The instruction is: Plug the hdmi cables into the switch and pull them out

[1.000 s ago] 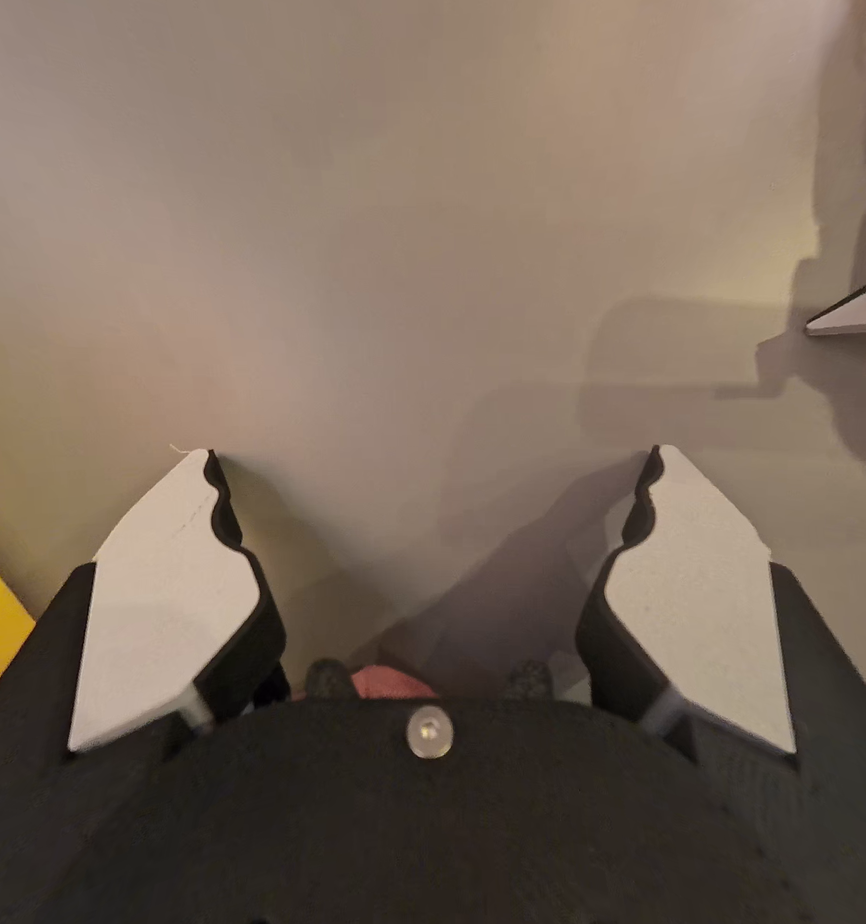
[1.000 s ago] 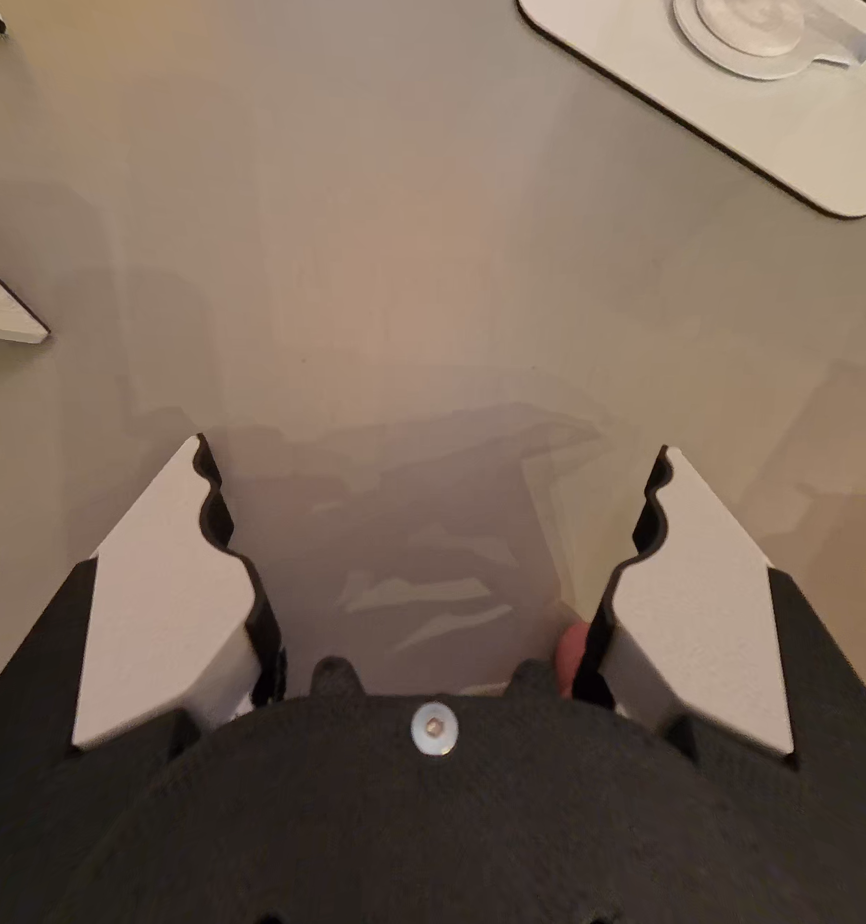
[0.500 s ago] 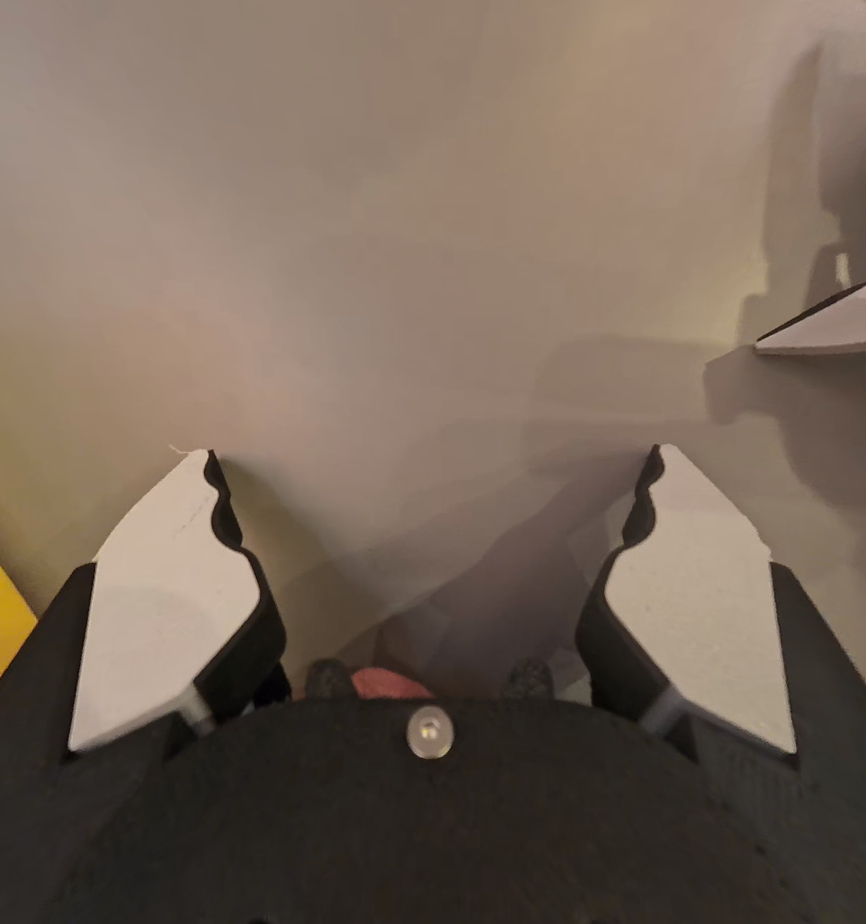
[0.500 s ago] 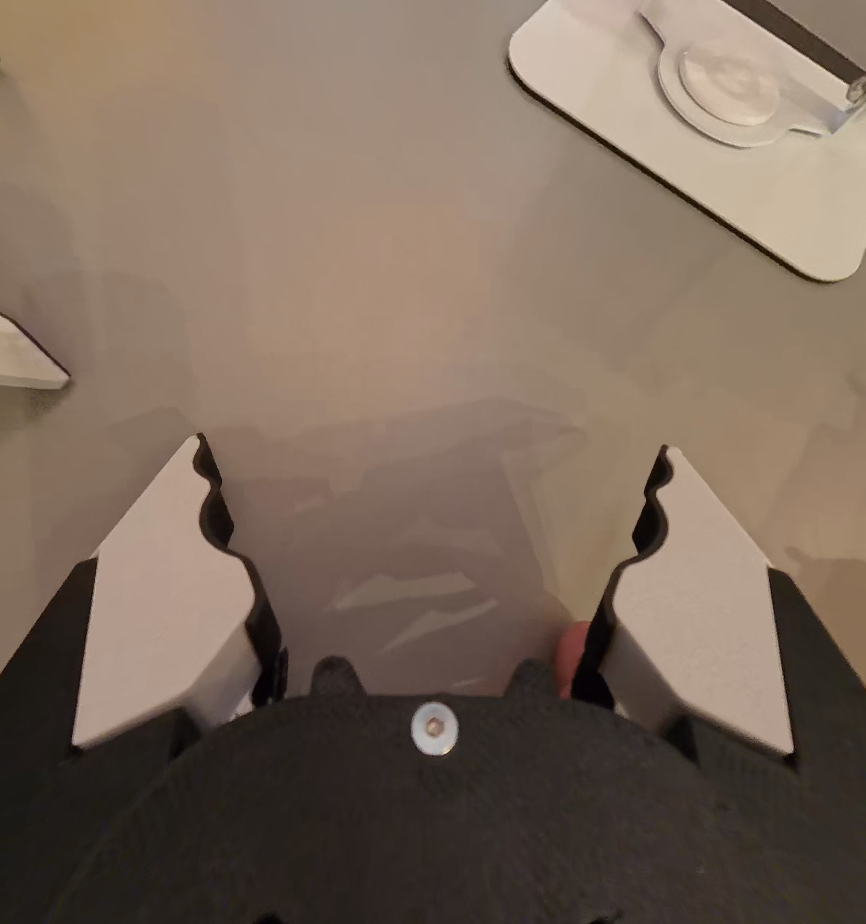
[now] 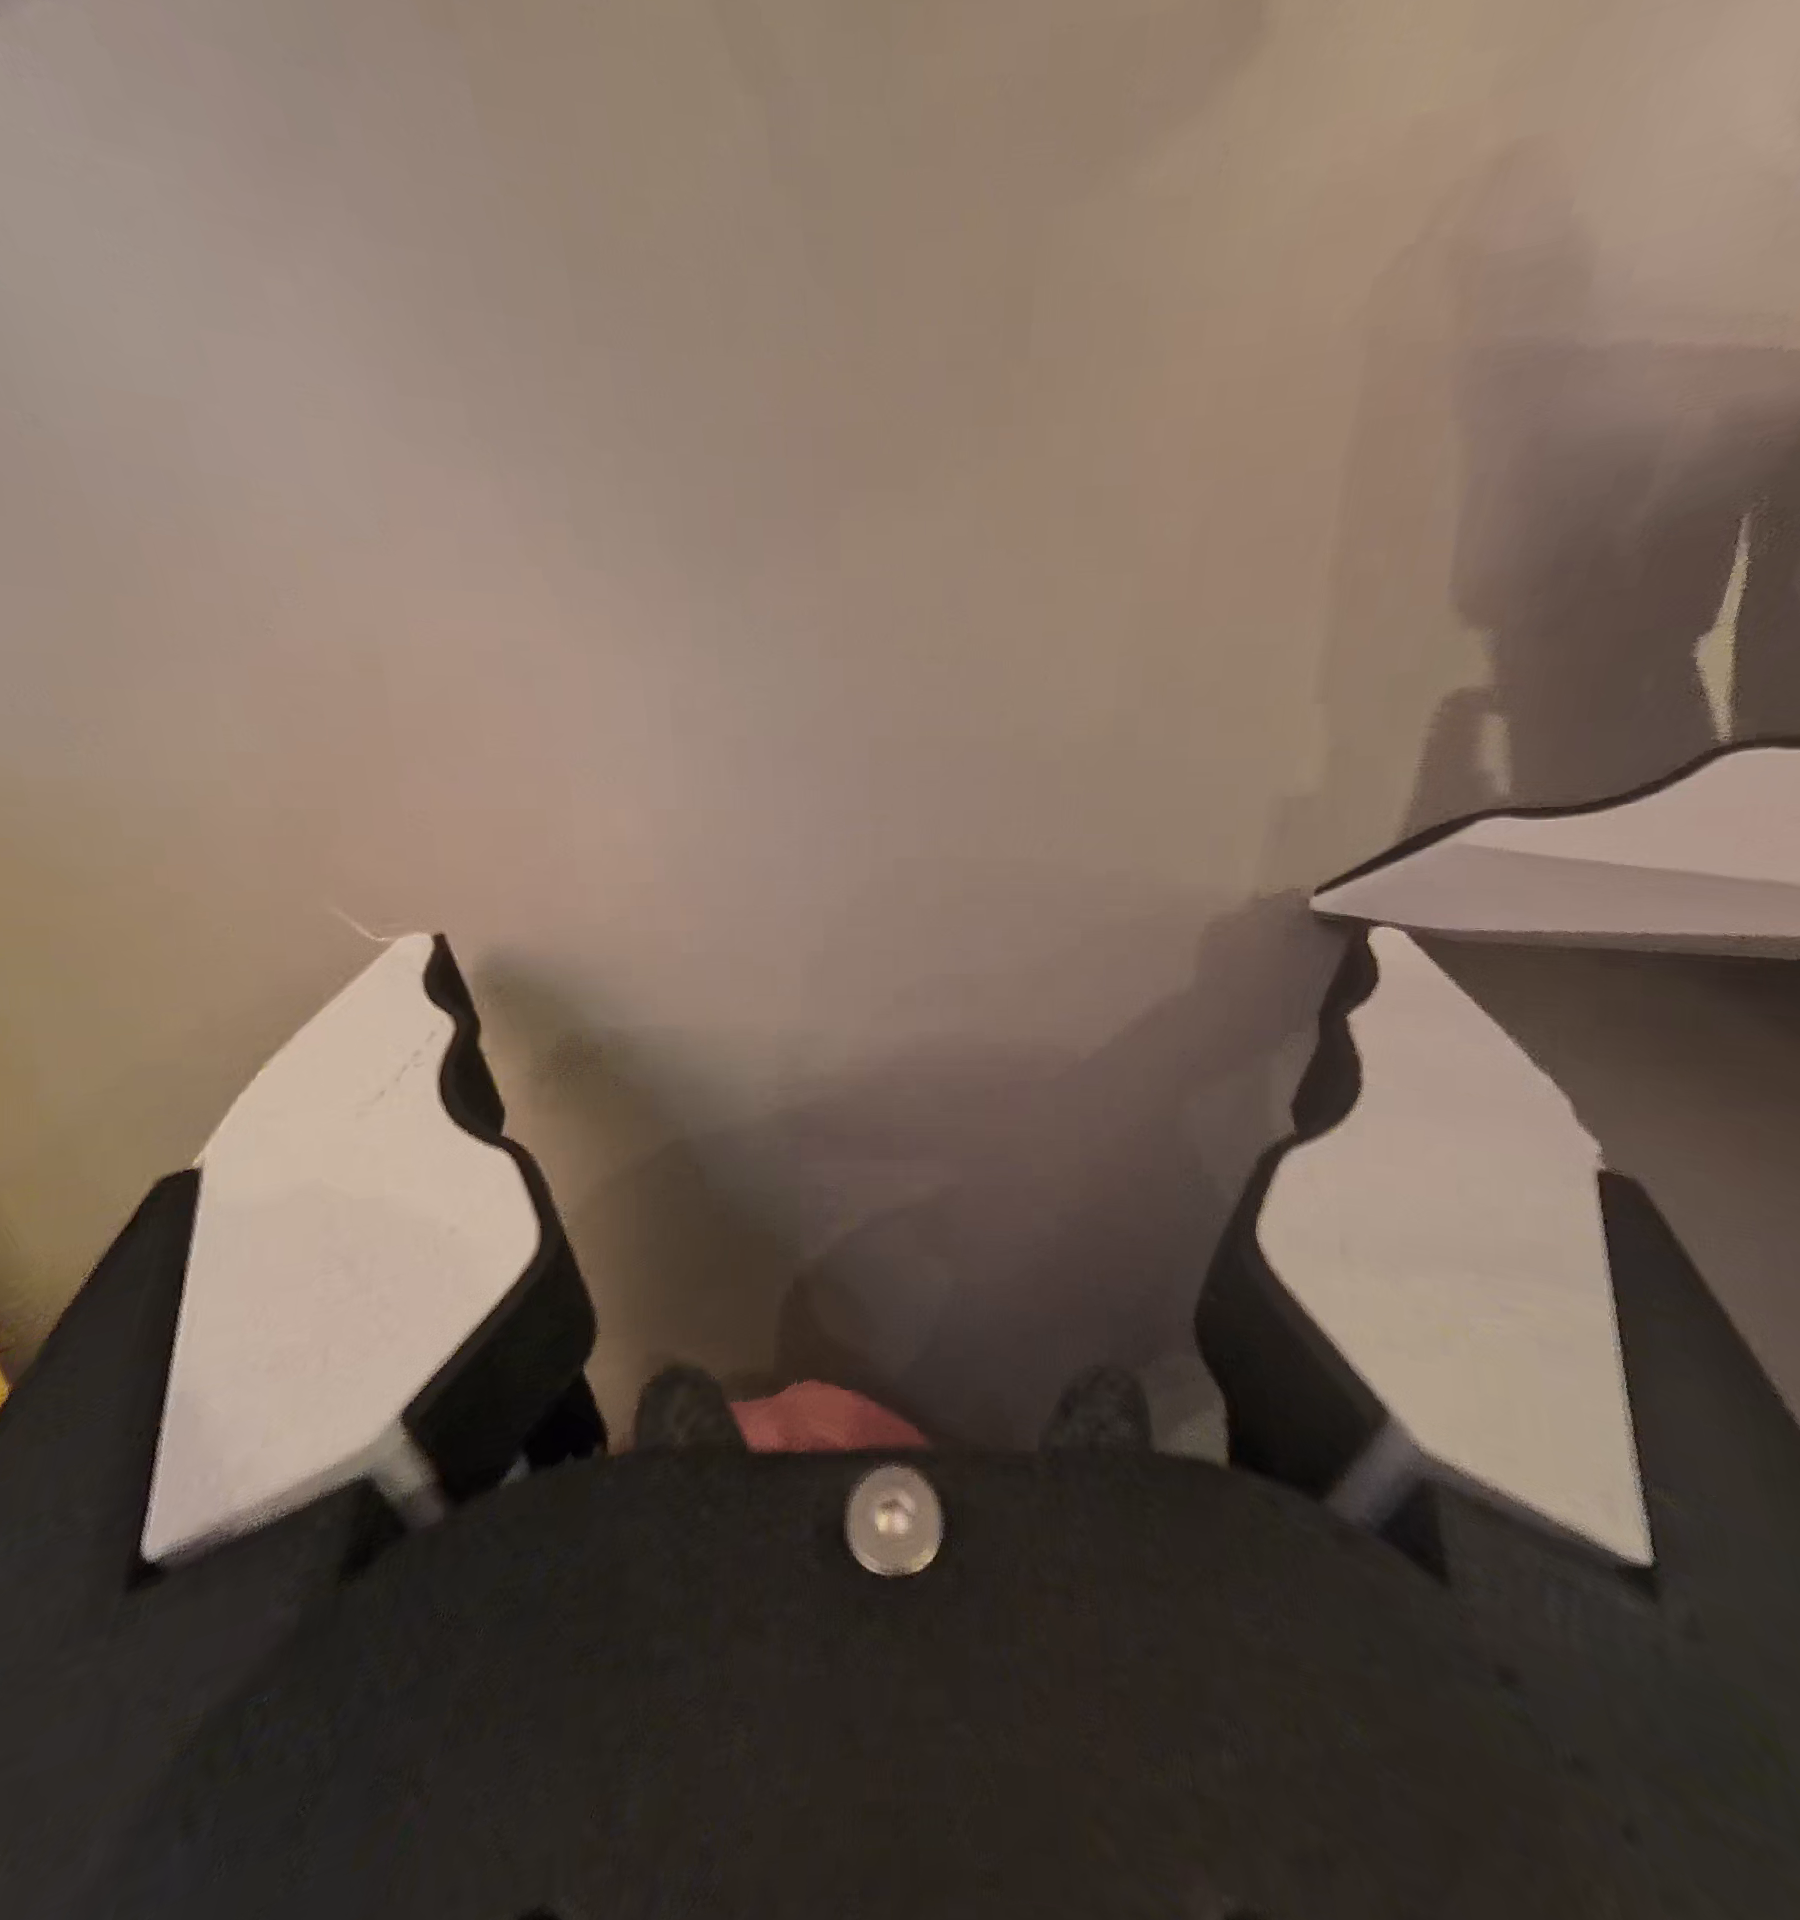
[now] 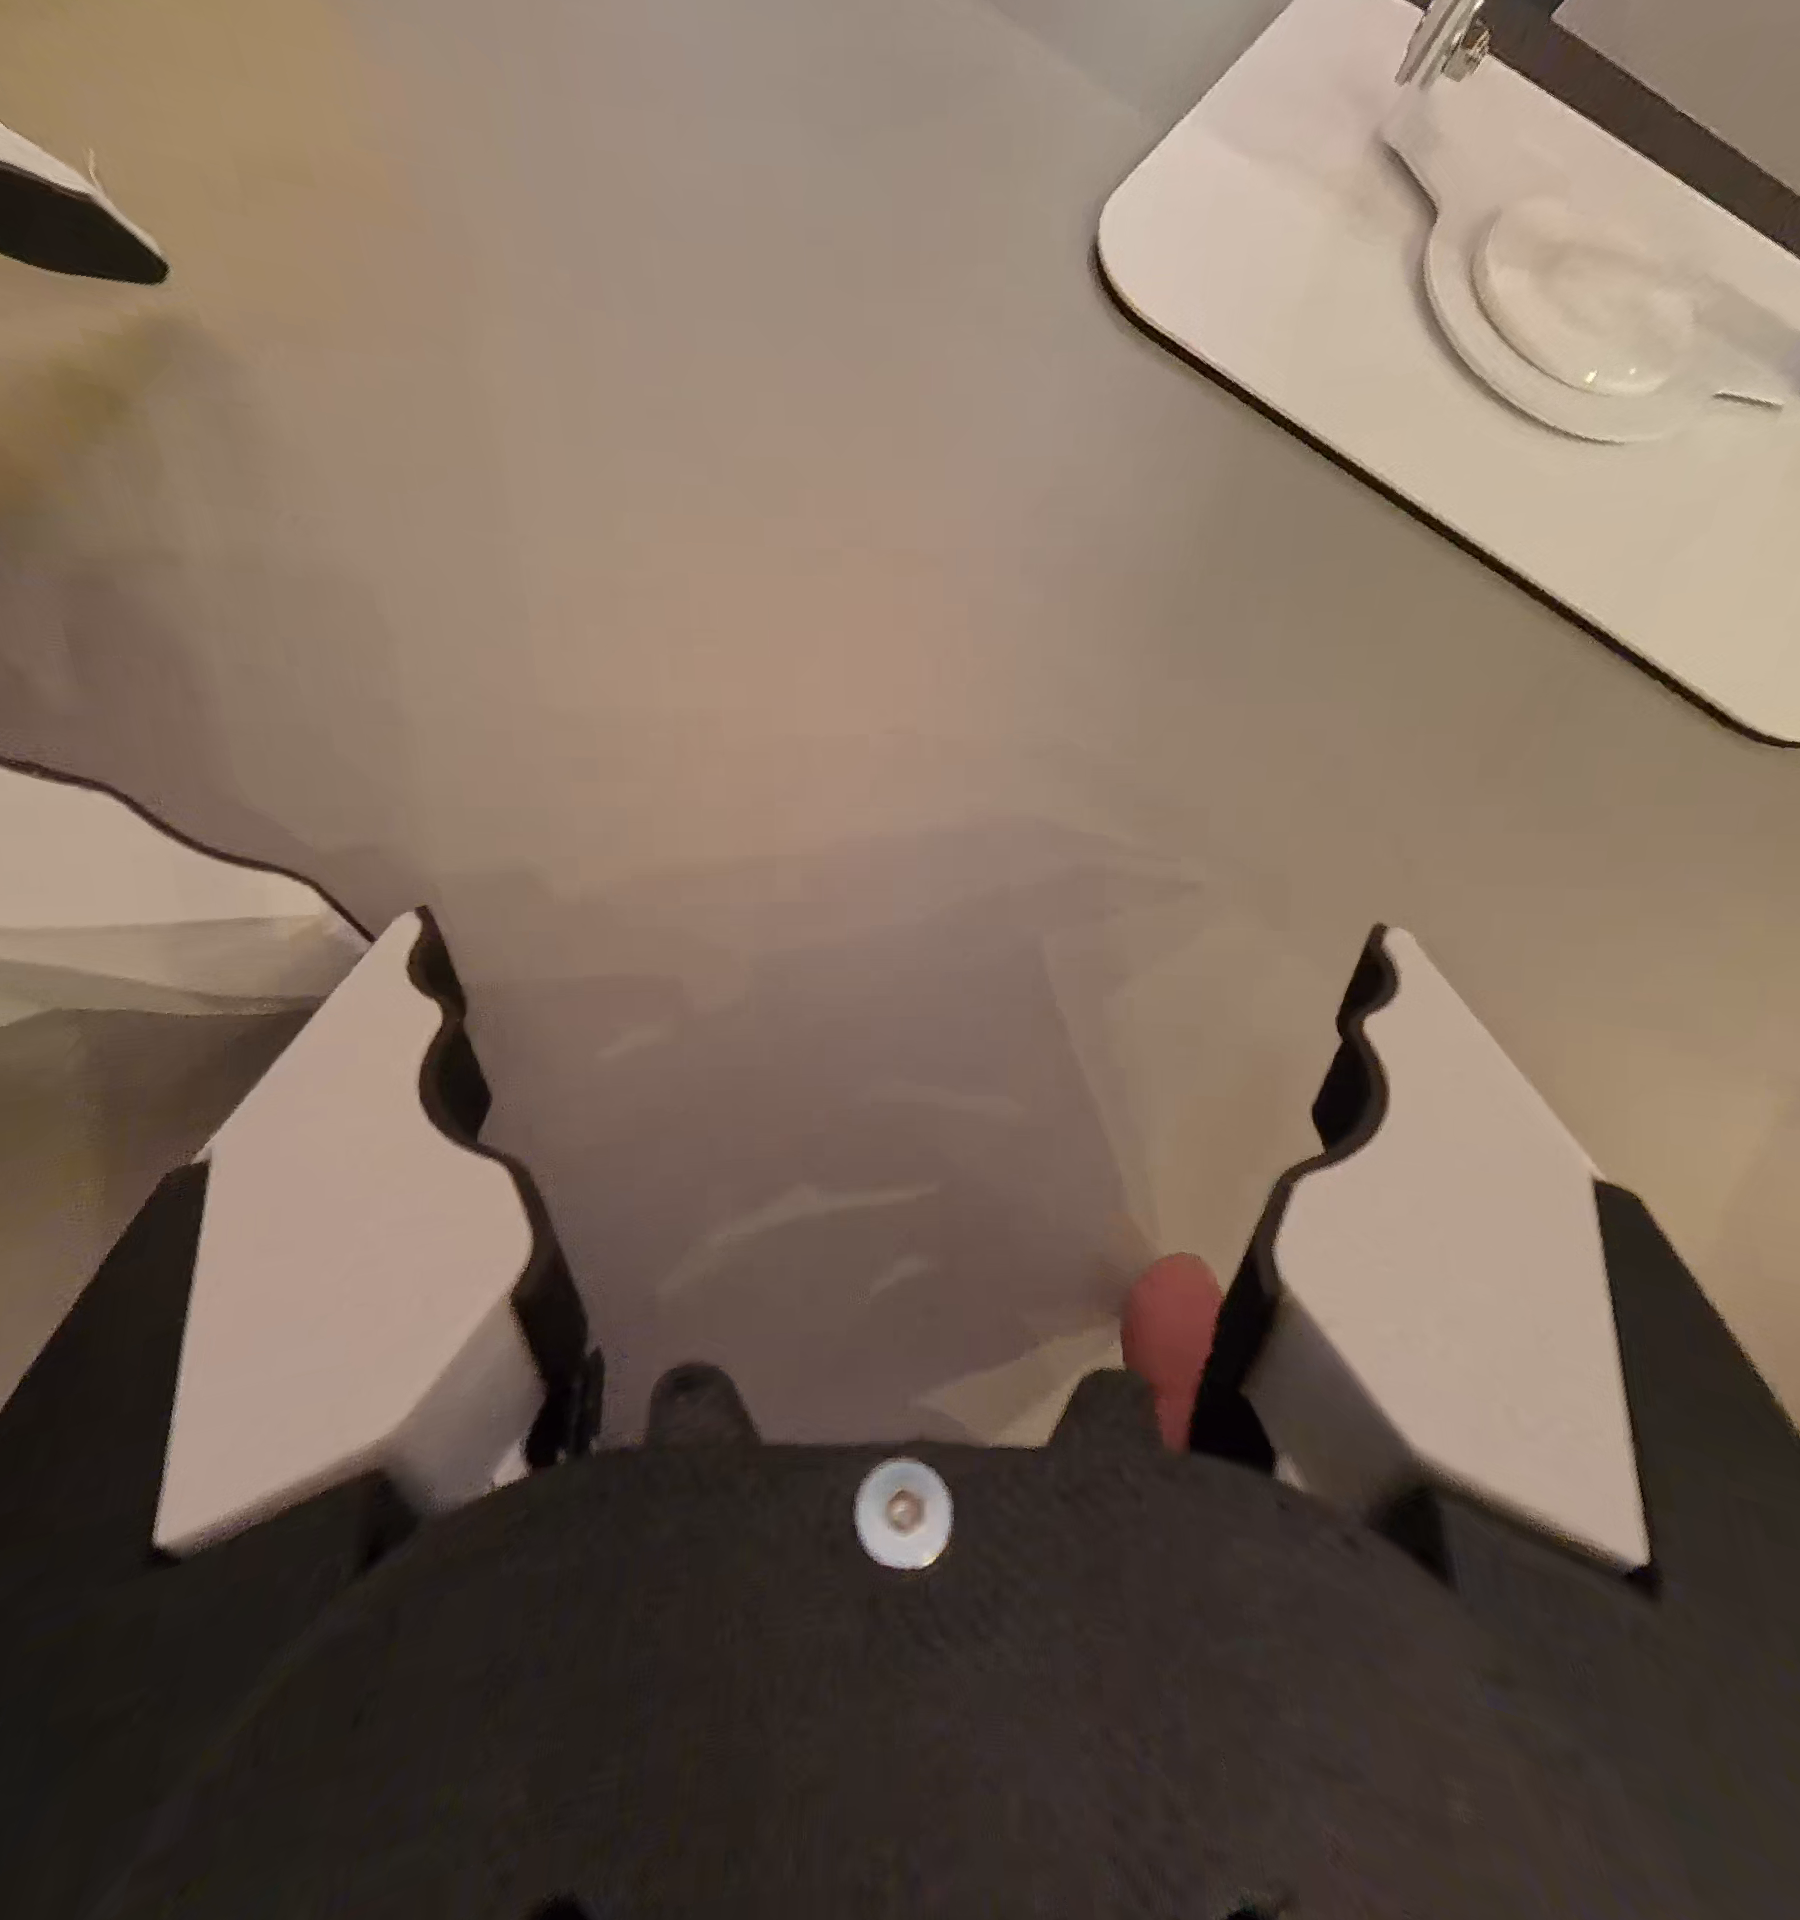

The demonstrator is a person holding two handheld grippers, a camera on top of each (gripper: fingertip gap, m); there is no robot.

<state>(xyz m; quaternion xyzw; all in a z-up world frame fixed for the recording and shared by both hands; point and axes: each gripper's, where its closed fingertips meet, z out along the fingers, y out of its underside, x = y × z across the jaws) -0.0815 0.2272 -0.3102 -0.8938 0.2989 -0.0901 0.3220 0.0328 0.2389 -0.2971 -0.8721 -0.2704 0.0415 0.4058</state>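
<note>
Currently: HDMI cables & switch not in either view. Judged: plugs rigid, light; cords springy. Take by moulded plug body, not cord; steady the light switch or it slides.
Left hand-held gripper (image 5: 901, 997): jaws wide apart, empty.
Right hand-held gripper (image 6: 901, 987): same.
Bench (image 6: 771, 520): grey, glossy.
White stand base (image 6: 1395, 416), far right.

Left gripper (image 5: 901, 940) jaws spread wide, right gripper (image 6: 901, 935) likewise, both empty, seemingly angled downward
</note>
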